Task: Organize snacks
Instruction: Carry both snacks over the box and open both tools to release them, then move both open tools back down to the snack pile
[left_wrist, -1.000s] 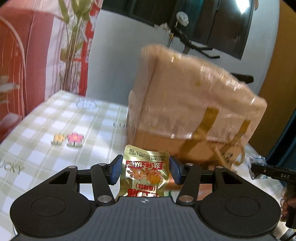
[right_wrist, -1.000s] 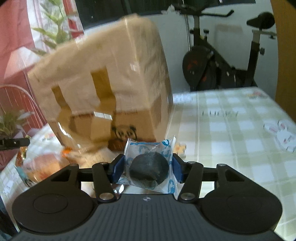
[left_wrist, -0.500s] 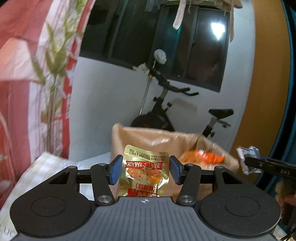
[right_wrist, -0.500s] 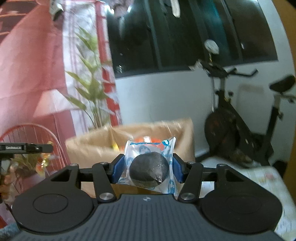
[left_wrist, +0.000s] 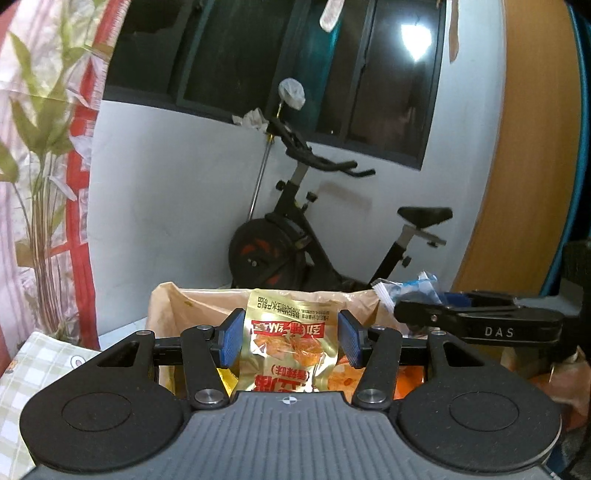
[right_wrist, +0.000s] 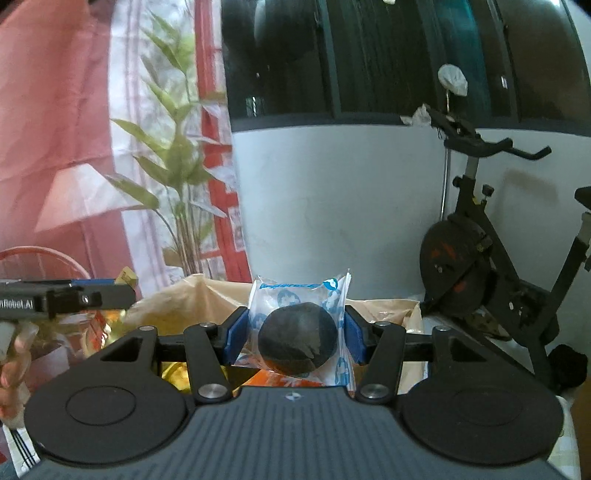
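Note:
My left gripper (left_wrist: 291, 338) is shut on a gold snack packet (left_wrist: 290, 339) with red print, held above the open top of a tape-wrapped cardboard box (left_wrist: 166, 306). Orange packets (left_wrist: 406, 380) lie inside the box. My right gripper (right_wrist: 295, 334) is shut on a clear blue-printed wrapper with a dark round cake (right_wrist: 297, 341), also over the box (right_wrist: 173, 306). In the left wrist view the right gripper (left_wrist: 417, 310) comes in from the right over the box rim. In the right wrist view the left gripper (right_wrist: 122, 291) shows at the left, with the person's hand (right_wrist: 13, 365) below it.
A checked tablecloth (left_wrist: 14, 376) covers the table under the box. Behind stand an exercise bike (left_wrist: 295, 251), a white wall under dark windows, a leafy plant (right_wrist: 177, 177) and a red-and-white curtain (left_wrist: 79, 147). A wooden panel (left_wrist: 517, 166) is at the right.
Both grippers have risen with their snacks from beside the box's wall to above its open top, so the inside now shows. The two grippers have come closer together.

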